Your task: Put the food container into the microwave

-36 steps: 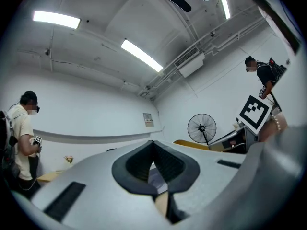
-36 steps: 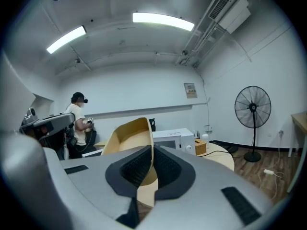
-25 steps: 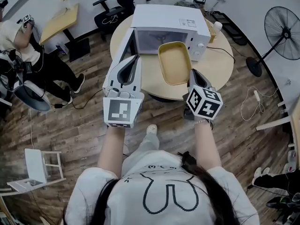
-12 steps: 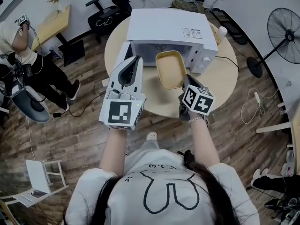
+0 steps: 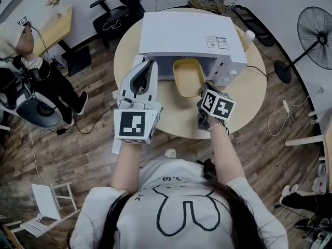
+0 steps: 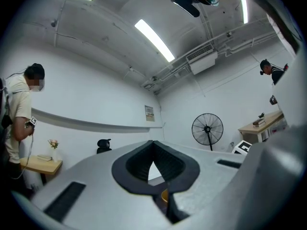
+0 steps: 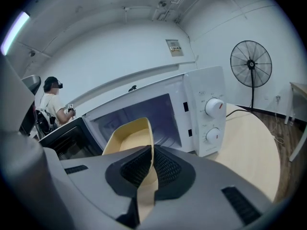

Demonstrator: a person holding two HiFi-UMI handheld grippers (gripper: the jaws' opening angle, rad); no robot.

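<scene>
At the microwave's mouth: container gripped

Over the round bench (image 5: 244, 87), the right gripper (image 7: 149, 166) has its jaws clenched on the near wall of the yellow food container (image 7: 128, 139), held at the open microwave (image 5: 187, 32) cavity. The left gripper (image 6: 153, 152) jaws are pressed together, empty.

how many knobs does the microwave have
2: the upper knob and the lower knob, stacked on the microwave panel, right of the open cavity. None look hidden.
</scene>
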